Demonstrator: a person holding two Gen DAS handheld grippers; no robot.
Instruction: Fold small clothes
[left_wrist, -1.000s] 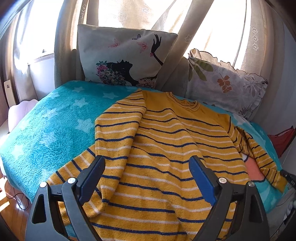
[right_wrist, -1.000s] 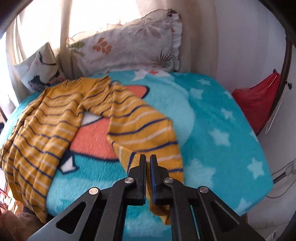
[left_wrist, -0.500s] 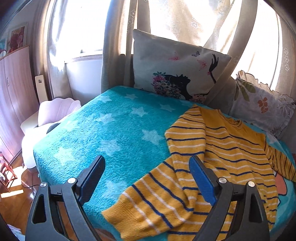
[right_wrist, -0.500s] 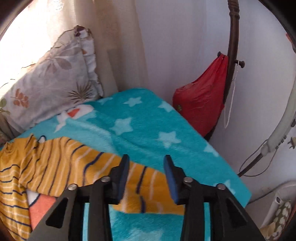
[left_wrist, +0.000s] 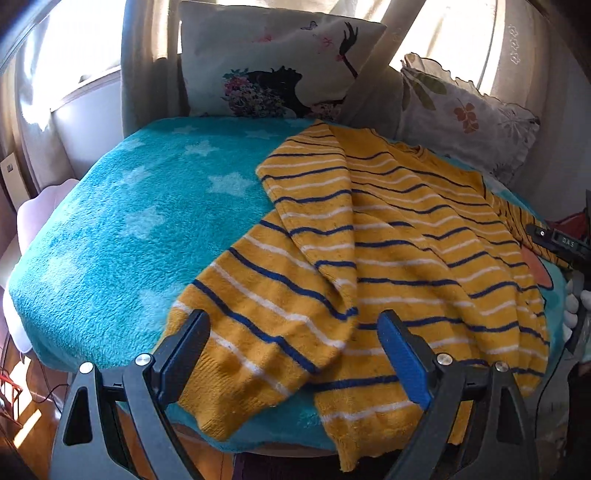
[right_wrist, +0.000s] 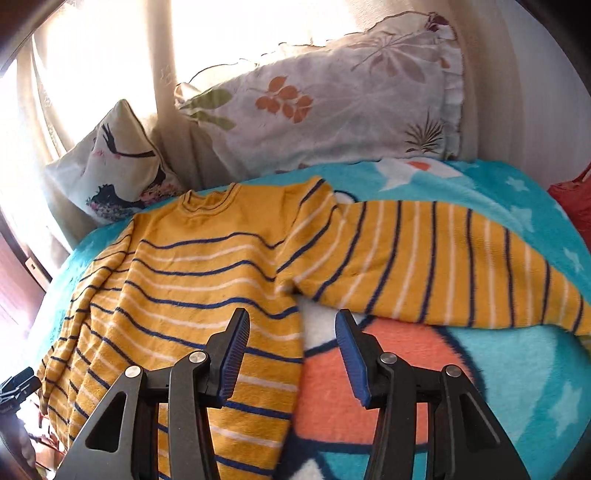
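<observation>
A yellow sweater with navy and white stripes (left_wrist: 399, 236) lies on a teal star blanket (left_wrist: 129, 221). Its left sleeve is folded over the body, with the cuff near the blanket's front edge. My left gripper (left_wrist: 291, 354) is open and empty, just above that cuff and hem. In the right wrist view the sweater (right_wrist: 192, 280) lies with its right sleeve (right_wrist: 443, 266) stretched out flat to the right. My right gripper (right_wrist: 291, 350) is open and empty above the sweater's right side hem, below the armpit.
Two pillows lean at the back, one with a silhouette print (left_wrist: 280, 62), one with leaves (right_wrist: 332, 107). A red bag (right_wrist: 576, 206) hangs at the right of the bed. The blanket's front edge drops to a wooden floor (left_wrist: 22, 424).
The right gripper let go of the right sleeve, opened and swung back left over the sweater body. The left gripper stayed open, swung left, then came back down close to the folded left sleeve.
</observation>
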